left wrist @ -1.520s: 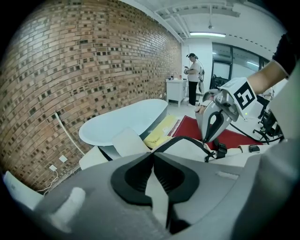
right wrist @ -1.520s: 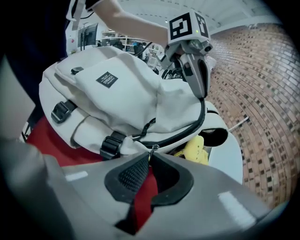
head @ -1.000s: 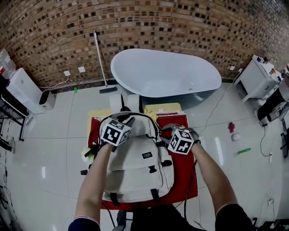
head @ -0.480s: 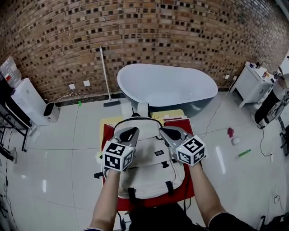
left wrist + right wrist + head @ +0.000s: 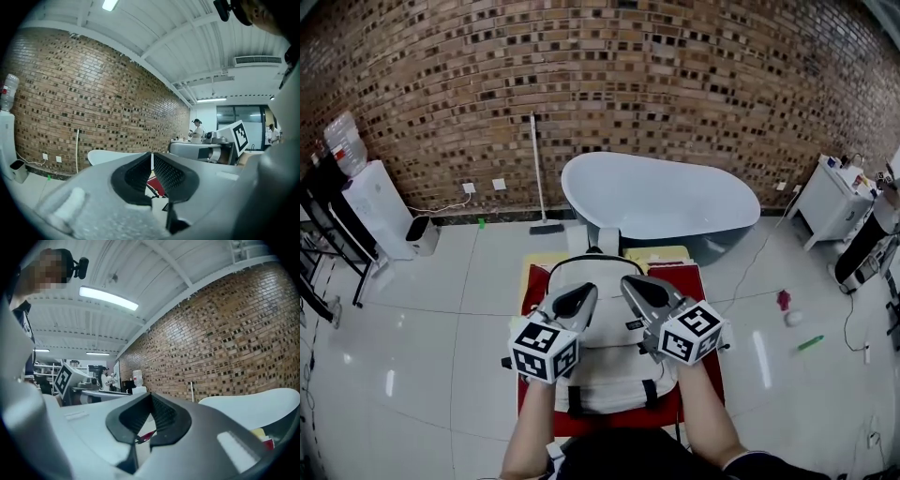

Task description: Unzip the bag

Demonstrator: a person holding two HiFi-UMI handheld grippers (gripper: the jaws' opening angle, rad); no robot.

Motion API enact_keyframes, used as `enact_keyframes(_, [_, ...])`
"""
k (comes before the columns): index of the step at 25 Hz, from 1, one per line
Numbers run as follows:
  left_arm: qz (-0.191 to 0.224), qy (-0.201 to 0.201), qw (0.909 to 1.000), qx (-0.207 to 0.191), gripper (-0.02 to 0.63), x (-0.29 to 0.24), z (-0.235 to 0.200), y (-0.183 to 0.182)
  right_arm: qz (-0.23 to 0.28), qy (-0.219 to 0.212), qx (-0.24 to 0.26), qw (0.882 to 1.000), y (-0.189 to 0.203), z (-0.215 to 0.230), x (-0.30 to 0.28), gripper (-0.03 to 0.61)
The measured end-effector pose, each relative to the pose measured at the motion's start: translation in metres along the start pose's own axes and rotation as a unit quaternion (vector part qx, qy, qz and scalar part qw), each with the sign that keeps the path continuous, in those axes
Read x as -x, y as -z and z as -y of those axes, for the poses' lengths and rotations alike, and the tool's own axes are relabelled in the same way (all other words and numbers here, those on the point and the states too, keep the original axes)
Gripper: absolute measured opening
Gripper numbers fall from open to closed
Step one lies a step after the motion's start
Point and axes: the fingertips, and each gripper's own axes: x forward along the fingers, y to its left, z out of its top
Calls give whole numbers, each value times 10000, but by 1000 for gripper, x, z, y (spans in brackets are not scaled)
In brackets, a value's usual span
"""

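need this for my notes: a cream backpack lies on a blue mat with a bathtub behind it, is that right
Not quite. The mat under the backpack is red, not blue, as the head view shows. The backpack is cream, and the bathtub does stand behind it.

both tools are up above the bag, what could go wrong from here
1. The left tool and right tool hover shut and empty above the bag; the left's jaws have just been closing on nothing. Lowered like that, they'd likely bump the bag instead of gripping anything.
2. Nothing holds the bag on the mat, so a pull with one tool may drag it rather than open it.
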Motion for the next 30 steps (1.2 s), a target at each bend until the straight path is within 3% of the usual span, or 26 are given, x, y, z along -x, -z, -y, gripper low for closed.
enact_keyframes(10, [-131,-281,9994,-123,17,2,11,2,-13,-248,109,9996,-2,-17,-1,6])
enact_keyframes(30, [-223,-263,9993,-133,17,-12,15,2,-36,-322,42,9995,-2,-6,5,6])
